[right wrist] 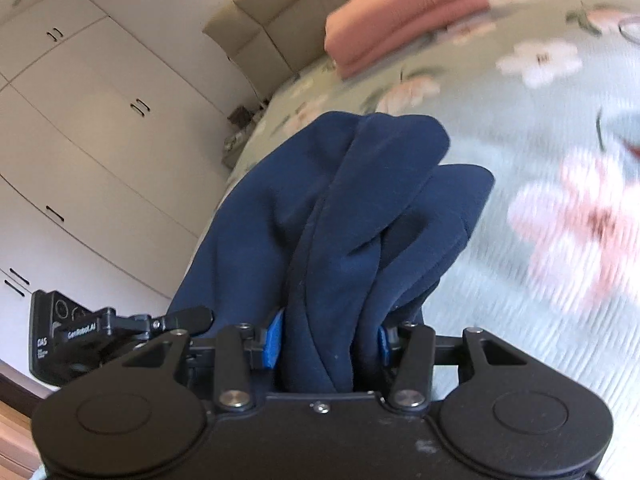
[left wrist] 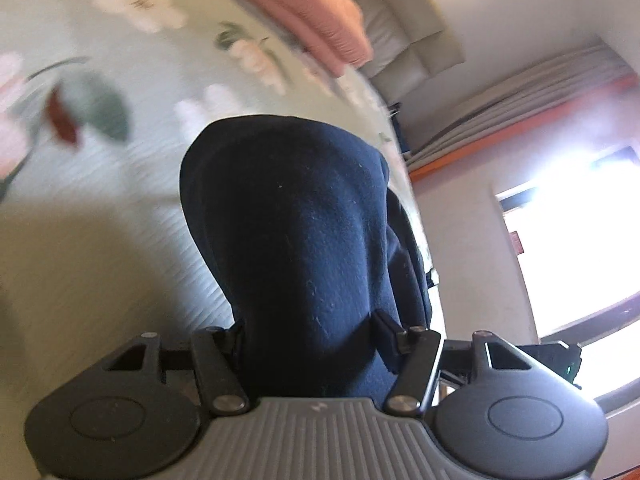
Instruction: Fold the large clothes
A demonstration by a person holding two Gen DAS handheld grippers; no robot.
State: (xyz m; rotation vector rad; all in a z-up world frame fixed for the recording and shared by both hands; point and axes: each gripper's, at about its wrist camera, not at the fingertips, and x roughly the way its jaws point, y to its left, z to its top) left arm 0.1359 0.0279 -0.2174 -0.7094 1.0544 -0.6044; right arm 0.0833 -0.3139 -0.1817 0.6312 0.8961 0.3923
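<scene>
A navy blue garment (left wrist: 304, 224) fills the middle of the left wrist view and drapes over my left gripper (left wrist: 316, 336), which is shut on it; the fingertips are mostly hidden by cloth. In the right wrist view the same navy garment (right wrist: 340, 216) bunches in folds between the blue pads (right wrist: 274, 342) of my right gripper (right wrist: 328, 344), which is shut on it. The cloth is held above a pale green floral bedspread (left wrist: 100, 200). Both views are motion-blurred.
A folded pink garment (left wrist: 304, 16) lies on the bedspread (right wrist: 540, 200) near a beige padded headboard (left wrist: 400, 28); it also shows in the right wrist view (right wrist: 400, 8). White wardrobe doors (right wrist: 80, 140) stand at the left. A bright window (left wrist: 580, 248) and curtains are at the right.
</scene>
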